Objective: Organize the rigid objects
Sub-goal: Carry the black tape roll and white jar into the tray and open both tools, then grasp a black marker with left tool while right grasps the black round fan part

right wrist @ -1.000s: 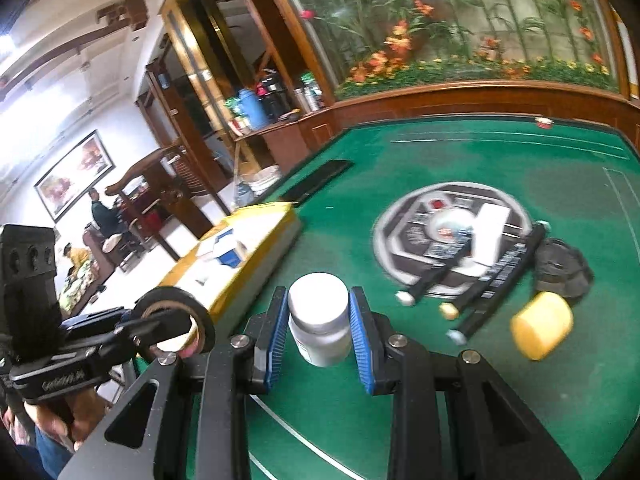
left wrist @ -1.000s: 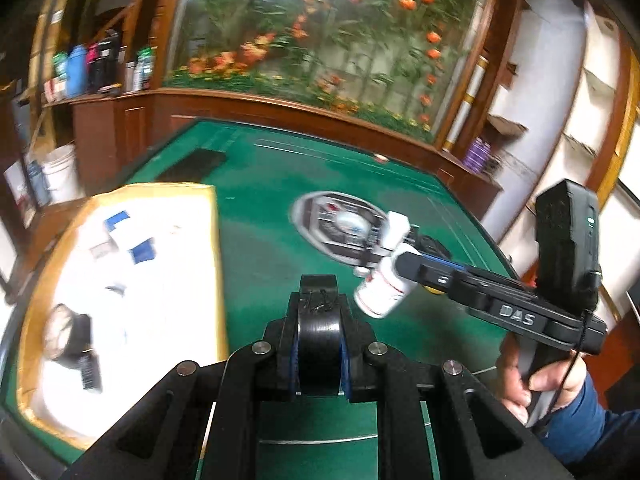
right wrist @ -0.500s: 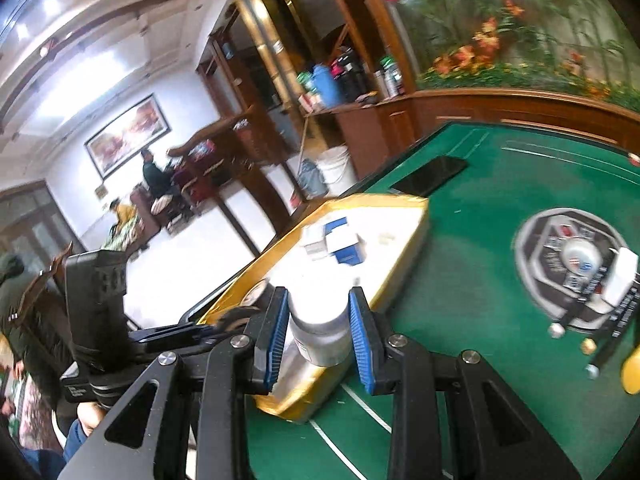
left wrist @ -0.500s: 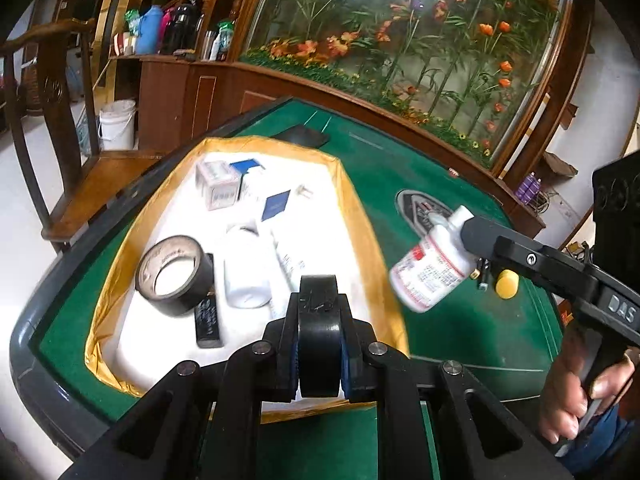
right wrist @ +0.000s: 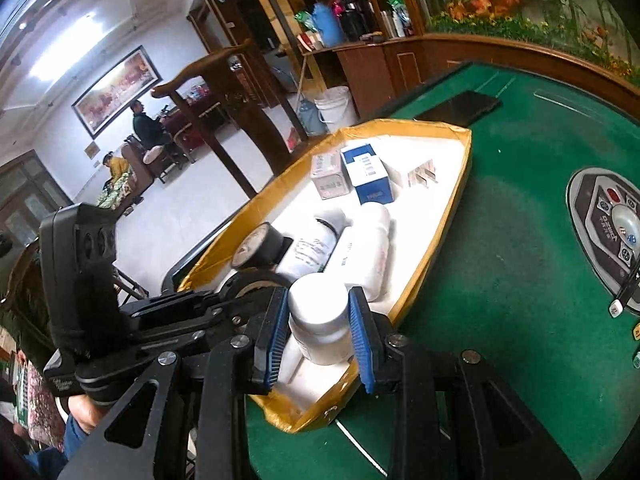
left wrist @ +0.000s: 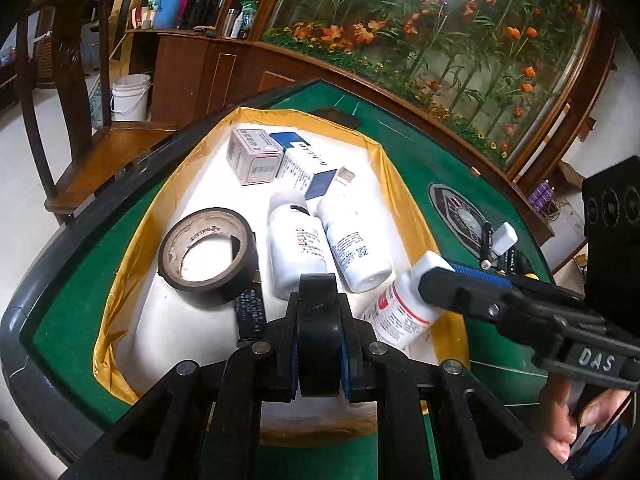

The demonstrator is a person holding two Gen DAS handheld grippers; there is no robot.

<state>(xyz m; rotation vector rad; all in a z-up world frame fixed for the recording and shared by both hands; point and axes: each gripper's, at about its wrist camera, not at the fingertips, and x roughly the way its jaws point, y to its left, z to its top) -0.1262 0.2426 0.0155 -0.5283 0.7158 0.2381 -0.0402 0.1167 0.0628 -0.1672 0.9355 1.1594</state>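
Left gripper (left wrist: 319, 354): pads pinch a black tape roll (left wrist: 318, 344) edge-on, over the tray's near end.
Right gripper (right wrist: 320, 330): blue pads clamp a white bottle (right wrist: 320, 320), above the tray's near corner.
Tray (left wrist: 132, 248): gold rim, white floor; second tape roll (left wrist: 208, 256), two lying bottles (left wrist: 296, 248), boxes (left wrist: 256, 156) crowd the middle and far end.
Open room: bare floor at the near-left corner; green table (right wrist: 500, 260) beyond the rim.
Right view only: seated people in the background.
Hard to read: bottle labels; the held roll's lower half is hidden.
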